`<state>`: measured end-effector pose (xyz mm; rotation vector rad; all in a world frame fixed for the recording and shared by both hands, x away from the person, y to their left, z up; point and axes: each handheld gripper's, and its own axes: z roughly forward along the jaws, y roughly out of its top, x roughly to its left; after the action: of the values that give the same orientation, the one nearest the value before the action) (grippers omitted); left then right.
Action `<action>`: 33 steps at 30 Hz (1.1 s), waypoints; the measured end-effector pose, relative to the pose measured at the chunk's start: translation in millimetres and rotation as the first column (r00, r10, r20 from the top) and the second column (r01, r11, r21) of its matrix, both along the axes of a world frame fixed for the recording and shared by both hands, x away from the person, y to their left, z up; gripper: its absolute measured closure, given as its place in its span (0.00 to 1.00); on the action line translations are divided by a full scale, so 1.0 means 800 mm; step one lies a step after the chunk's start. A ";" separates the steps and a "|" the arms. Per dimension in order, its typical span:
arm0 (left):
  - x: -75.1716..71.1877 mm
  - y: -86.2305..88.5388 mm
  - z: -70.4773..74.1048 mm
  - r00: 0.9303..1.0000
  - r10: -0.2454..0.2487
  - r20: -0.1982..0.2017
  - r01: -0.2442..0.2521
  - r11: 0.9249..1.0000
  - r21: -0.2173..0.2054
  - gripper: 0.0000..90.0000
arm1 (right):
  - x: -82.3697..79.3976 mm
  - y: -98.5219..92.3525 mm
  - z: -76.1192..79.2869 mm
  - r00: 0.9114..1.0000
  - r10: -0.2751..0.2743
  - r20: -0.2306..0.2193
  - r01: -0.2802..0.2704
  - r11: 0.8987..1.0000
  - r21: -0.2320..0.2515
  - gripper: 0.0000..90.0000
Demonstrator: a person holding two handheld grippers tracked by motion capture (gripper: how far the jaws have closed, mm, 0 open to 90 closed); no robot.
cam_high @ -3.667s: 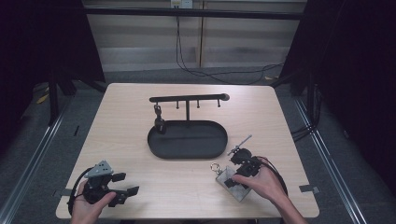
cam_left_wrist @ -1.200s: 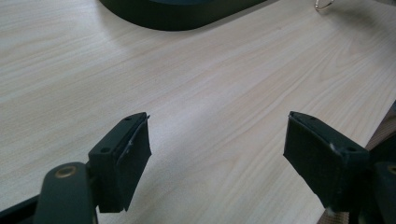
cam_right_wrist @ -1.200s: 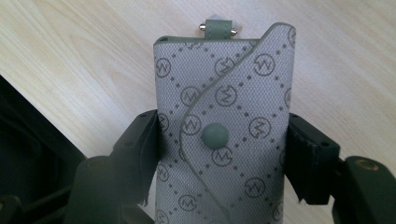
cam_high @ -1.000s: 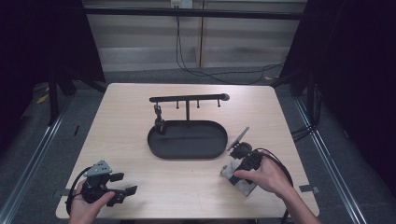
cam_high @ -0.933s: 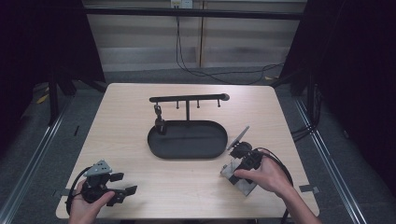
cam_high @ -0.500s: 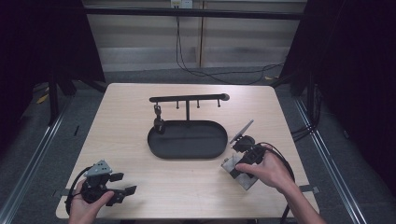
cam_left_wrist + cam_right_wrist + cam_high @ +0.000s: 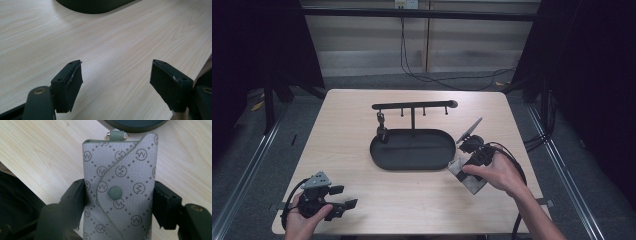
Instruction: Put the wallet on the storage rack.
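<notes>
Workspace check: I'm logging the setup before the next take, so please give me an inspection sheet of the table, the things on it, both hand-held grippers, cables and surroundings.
Surface: pale wooden table, bare wood between the items.
Job's things: black oval tray with a rail stand carrying small hooks; one dark item hangs at its left end. Grey patterned key case, snap button closed.
Clutter: nothing seen.
Grippers: left hand-held gripper open, over bare wood at the near left corner. Right hand-held gripper shut on the key case, beside the tray's right end.
Cables: one trails from each gripper; a black cable lies on the floor beyond.
Surroundings: dark curtains, grey floor, metal rails.
</notes>
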<state>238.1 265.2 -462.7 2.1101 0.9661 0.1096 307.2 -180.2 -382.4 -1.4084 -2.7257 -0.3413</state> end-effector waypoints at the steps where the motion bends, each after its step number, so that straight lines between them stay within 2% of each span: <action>1: 0.000 0.000 0.000 1.000 0.004 -0.001 -0.004 1.000 -0.004 0.28 | 0.001 0.000 0.001 1.000 0.002 0.003 -0.002 1.000 -0.001 0.38; 12: 0.000 0.000 0.001 1.000 -0.004 -0.006 0.003 1.000 -0.010 0.26 | 0.022 0.015 0.022 1.000 0.004 0.023 -0.004 1.000 0.017 0.38; 17: -0.001 0.000 0.002 1.000 -0.005 -0.002 0.005 1.000 -0.011 0.26 | 0.032 0.022 0.024 1.000 0.010 0.023 -0.011 1.000 0.019 0.38; 26: -0.001 -0.001 0.001 1.000 -0.012 -0.002 0.012 1.000 -0.017 0.25 | 0.051 0.028 0.024 1.000 -0.014 0.005 0.014 0.999 0.036 0.38; 33: -0.001 -0.001 0.001 1.000 -0.022 -0.001 0.022 1.000 -0.007 0.25 | 0.066 0.029 0.022 0.999 -0.039 0.010 0.038 0.998 0.047 0.38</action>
<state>237.6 264.1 -461.5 2.1137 0.9426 0.0932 360.0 -157.0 -365.0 -1.4530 -2.6833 -0.4135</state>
